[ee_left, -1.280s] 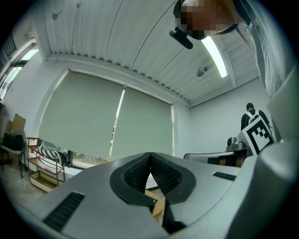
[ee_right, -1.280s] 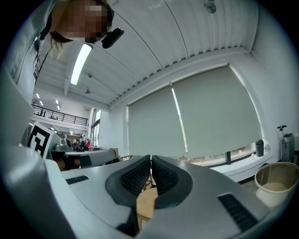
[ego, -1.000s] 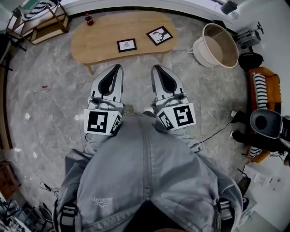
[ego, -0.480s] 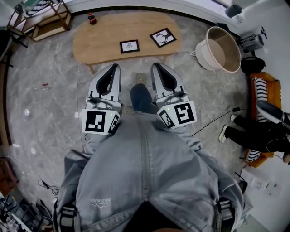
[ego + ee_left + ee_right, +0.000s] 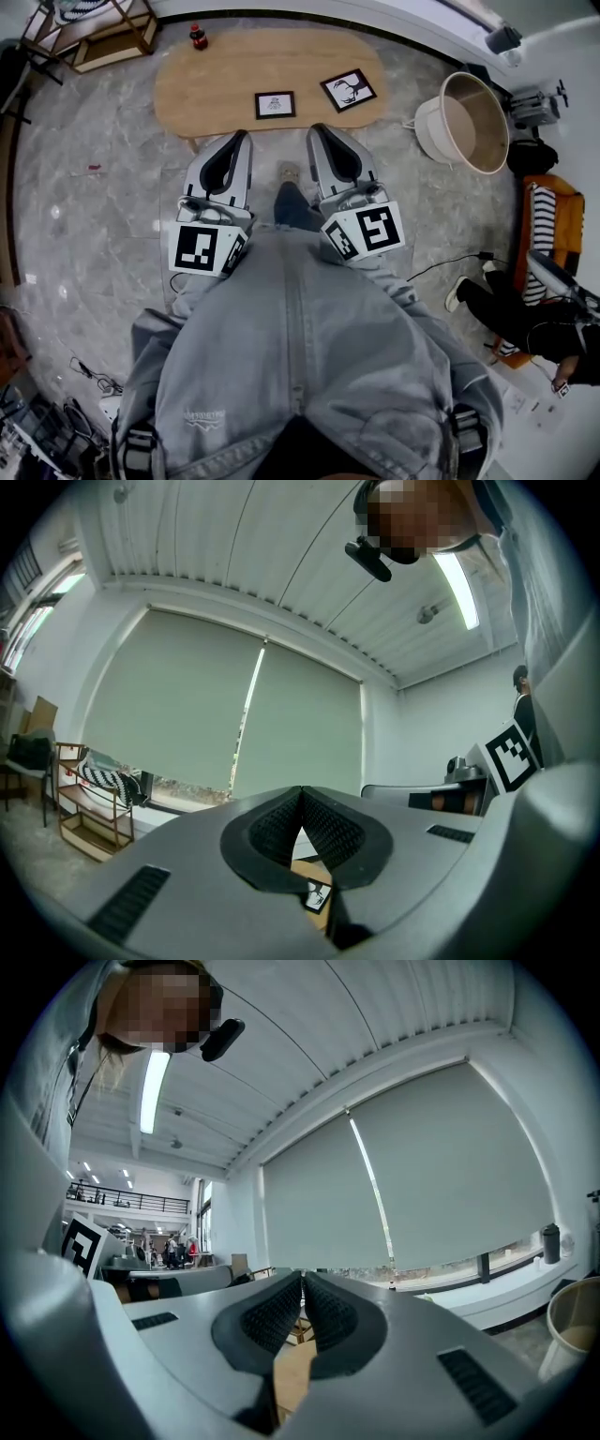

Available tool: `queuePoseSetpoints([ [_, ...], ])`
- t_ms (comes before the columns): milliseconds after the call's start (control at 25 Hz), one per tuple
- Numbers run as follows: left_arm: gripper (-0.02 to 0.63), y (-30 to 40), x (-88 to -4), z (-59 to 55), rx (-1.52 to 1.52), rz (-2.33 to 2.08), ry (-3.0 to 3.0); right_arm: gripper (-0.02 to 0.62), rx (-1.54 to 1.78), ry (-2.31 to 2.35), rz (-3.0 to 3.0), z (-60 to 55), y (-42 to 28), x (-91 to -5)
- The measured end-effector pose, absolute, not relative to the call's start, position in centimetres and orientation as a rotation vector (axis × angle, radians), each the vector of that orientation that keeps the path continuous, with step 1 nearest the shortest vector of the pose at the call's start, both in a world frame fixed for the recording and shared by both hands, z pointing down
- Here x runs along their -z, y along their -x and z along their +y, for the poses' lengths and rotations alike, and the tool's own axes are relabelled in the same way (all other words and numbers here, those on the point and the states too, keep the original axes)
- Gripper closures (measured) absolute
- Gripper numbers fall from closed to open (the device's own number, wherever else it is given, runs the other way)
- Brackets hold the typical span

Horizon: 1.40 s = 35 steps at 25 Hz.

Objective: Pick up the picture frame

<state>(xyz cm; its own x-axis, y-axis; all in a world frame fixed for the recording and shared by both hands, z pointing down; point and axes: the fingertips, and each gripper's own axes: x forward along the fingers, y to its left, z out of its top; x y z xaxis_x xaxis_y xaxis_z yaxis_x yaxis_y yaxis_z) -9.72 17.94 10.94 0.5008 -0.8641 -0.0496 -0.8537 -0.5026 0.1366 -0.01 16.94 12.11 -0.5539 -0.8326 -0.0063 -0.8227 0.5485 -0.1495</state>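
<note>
**Task items**
- Small black rectangular picture frame (image 5: 275, 104): lies flat on the near part of the light wooden oval low table (image 5: 206, 84), approx mid-length. Untouched.
- Second black square picture frame w/ dark animal drawing (image 5: 349, 90): flat on the same table, right of the first and turned at an angle. Frames sit apart, not touching. A corner of one frame (image 5: 317, 898) shows in the left gripper view; can't tell which.

**Grippers**
- Left gripper (image 5: 246, 138): grey, held level, tips short of the table's near edge and clear of both frames. Ribbed pads meet at the tips, nothing btwn them. Black-and-white marker cube (image 5: 202, 248) at its rear.
- Right gripper (image 5: 317, 130): same build, parallel to the left, tips just short of the near edge. Pads together w/ only a thin slit, empty. Marker cube (image 5: 370, 232) at rear.

**Person**
- Grey denim jacket (image 5: 300, 356) fills the near part of the head view. Blue-jeans leg (image 5: 295, 206) and shoe (image 5: 289, 173) btwn the grippers.

**Surroundings**
- Dark bottle w/ red cap (image 5: 198, 37): upright, far-left end of table.
- Beige round tub (image 5: 466, 119): on grey marble floor (image 5: 103, 216), right of table.
- Wooden shelf rack (image 5: 103, 33): far left.
- Orange chair w/ striped cushion (image 5: 544, 225): far right edge.
- Second person, dark trousers (image 5: 511, 314): right, near the chair.
</note>
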Motion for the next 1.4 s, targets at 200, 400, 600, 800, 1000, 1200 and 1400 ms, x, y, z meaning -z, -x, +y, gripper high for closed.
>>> queuePoseSetpoints([
  [200, 0.588, 8.5, -10.9, 11.6, 0.14, -1.543, -2.636, 0.561, 0.189, 1.38, 2.723, 10.1, -1.0, -12.3],
  [400, 0.588, 6.2, -11.1, 4.7, 0.115, -1.568, -2.603, 0.561, 0.226, 1.312, 2.764, 3.4, -2.4, -13.1],
  [600, 0.588, 4.4, -11.2, -0.5, 0.102, -1.597, -2.578, 0.561, 0.213, 1.232, 2.758, -1.7, -3.6, -12.3],
  [800, 0.588, 3.8, -10.6, -3.4, 0.107, -1.669, -2.563, 0.561, 0.201, 1.164, 2.793, -4.8, -4.4, -12.3],
  [1000, 0.588, 3.9, -11.2, -6.4, 0.105, -1.722, -2.527, 0.561, 0.198, 1.129, 2.838, -8.6, -4.4, -13.3],
  [1200, 0.588, 4.6, -12.1, -6.7, 0.09, -1.762, -2.492, 0.561, 0.199, 1.088, 2.856, -9.1, -3.8, -13.7],
  [1400, 0.588, 5.5, -11.6, -6.9, 0.086, -1.764, -2.498, 0.561, 0.211, 1.1, 2.856, -9.5, -3.0, -13.6],
])
